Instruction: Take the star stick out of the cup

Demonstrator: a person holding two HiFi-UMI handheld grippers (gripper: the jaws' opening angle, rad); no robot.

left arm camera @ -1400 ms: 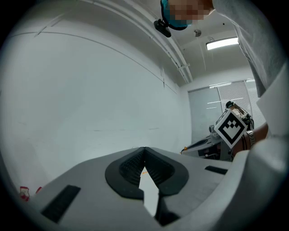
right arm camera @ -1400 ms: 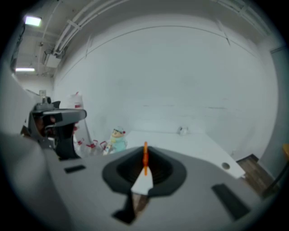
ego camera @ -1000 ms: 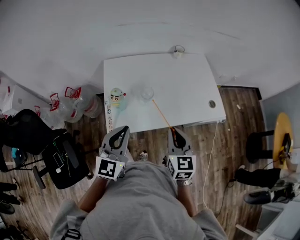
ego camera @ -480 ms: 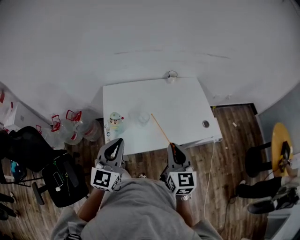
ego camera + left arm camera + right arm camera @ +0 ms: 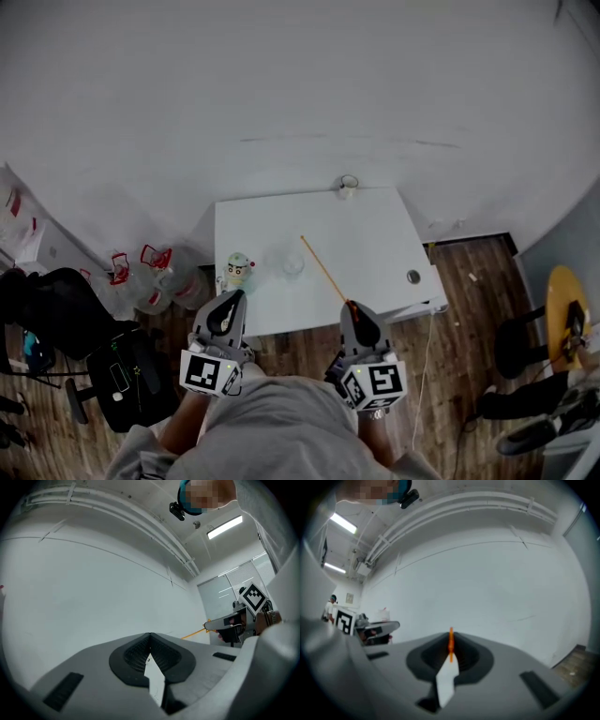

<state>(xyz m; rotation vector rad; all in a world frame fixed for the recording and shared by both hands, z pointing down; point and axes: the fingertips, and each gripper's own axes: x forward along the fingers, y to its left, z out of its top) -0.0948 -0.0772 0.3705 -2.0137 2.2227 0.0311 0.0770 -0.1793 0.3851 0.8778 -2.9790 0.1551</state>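
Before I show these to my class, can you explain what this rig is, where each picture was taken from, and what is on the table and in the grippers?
There is no robot here: a person holds a two-jaw gripper in each hand. The head view comes from a camera on the person's head, looking down at a white table. The other two views come from cameras riding on each gripper, looking along its jaws. On the table stand a clear cup and a small toy figure. The right gripper is shut on a thin orange star stick, which is in the air, clear of the cup. The left gripper is shut and holds nothing.
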